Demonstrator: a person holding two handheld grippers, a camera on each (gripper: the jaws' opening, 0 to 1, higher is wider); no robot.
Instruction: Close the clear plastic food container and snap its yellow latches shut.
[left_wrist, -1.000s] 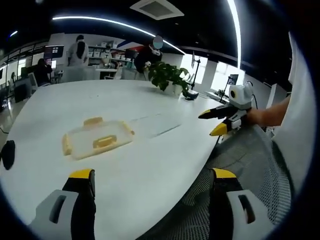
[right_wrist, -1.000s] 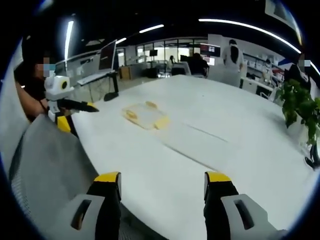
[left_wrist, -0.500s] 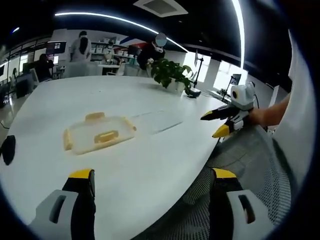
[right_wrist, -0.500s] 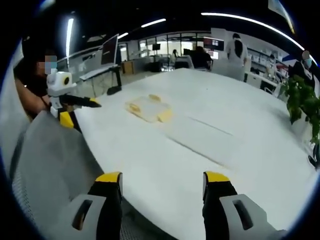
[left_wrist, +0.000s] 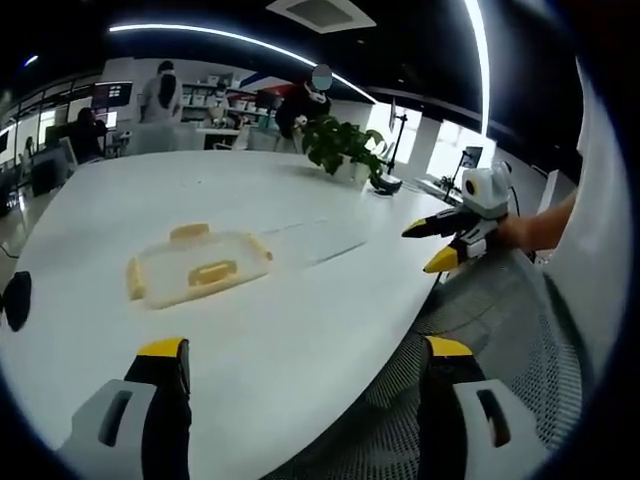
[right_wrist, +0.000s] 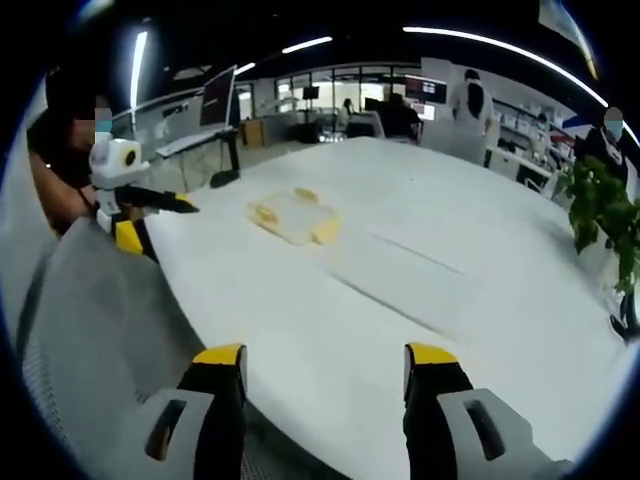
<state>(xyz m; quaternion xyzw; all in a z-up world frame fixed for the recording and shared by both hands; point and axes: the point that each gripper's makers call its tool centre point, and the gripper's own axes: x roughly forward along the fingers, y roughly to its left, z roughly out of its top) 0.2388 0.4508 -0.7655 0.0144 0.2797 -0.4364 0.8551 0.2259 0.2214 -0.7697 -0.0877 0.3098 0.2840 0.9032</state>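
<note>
Container (left_wrist: 196, 272): clear plastic, flat, rectangular w/ rounded corners, yellow latches (left_wrist: 211, 274) on its edges. Lies on the counter (left_wrist: 300, 330), well apart from both grippers. Counter is white, smooth, matte, w/ curved edge; faint seam line runs across it. In right gripper view the container (right_wrist: 294, 216) sits mid-counter, far side of the seam. Whether lid is seated or latches snapped: can't tell, too small.

Left hand-held gripper (left_wrist: 300, 360): jaws wide apart, yellow tips, grey bodies, holding nothing, hovering at near counter edge. Right hand-held gripper (right_wrist: 325, 360): same, jaws wide, nothing between, over counter edge.

Left gripper view also catches the right hand-held gripper (left_wrist: 432, 244) coming in from the right, yellow tips pointing toward the counter, forearm behind it. Right gripper view shows the left hand-held gripper (right_wrist: 150, 216) at left, held off the counter edge.

Grey mesh chair back (left_wrist: 500, 330) below the counter edge. Potted plant (left_wrist: 340, 150) at far side; people beyond, blurred.
</note>
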